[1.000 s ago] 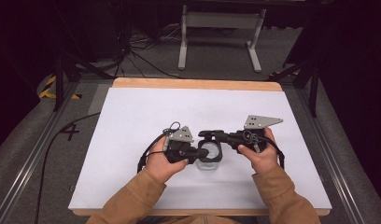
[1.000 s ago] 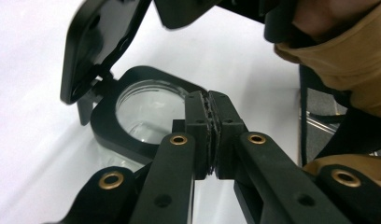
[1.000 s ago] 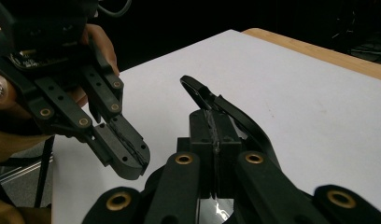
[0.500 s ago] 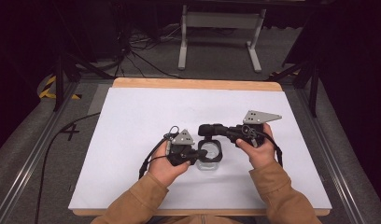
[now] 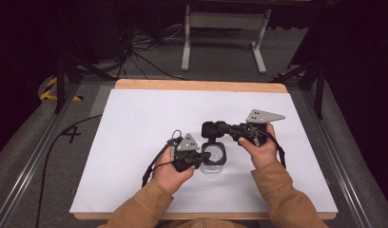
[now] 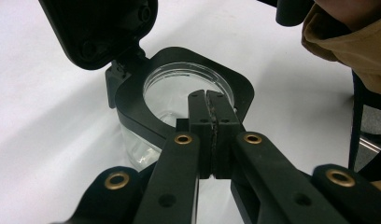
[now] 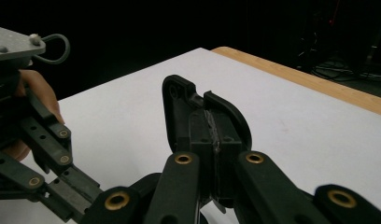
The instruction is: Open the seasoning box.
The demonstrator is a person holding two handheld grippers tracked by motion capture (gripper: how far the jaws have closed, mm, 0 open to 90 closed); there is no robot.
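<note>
A small clear jar (image 5: 214, 162) with a square black collar (image 6: 132, 100) stands on the white table in front of the person. My left gripper (image 5: 199, 158) is shut on the collar's near edge, and the pinch (image 6: 214, 119) shows close up in the left gripper view. The black hinged lid (image 7: 179, 105) stands swung up above the jar's far side, with my right gripper (image 7: 213, 133) shut on its edge. In the high view the lid (image 5: 210, 129) sits just beyond the jar, at the tip of the right gripper (image 5: 220, 129). The jar looks empty.
The white sheet (image 5: 144, 118) covers the table, with a wooden edge (image 5: 197, 85) at the far side. A tan sleeve (image 6: 347, 42) lies to the right of the jar. A metal stand (image 5: 220, 28) and cables are on the floor beyond.
The right gripper has lifted the lid up and away from the jar's mouth, swinging it open on its hinge. The left gripper has kept its hold on the collar.
</note>
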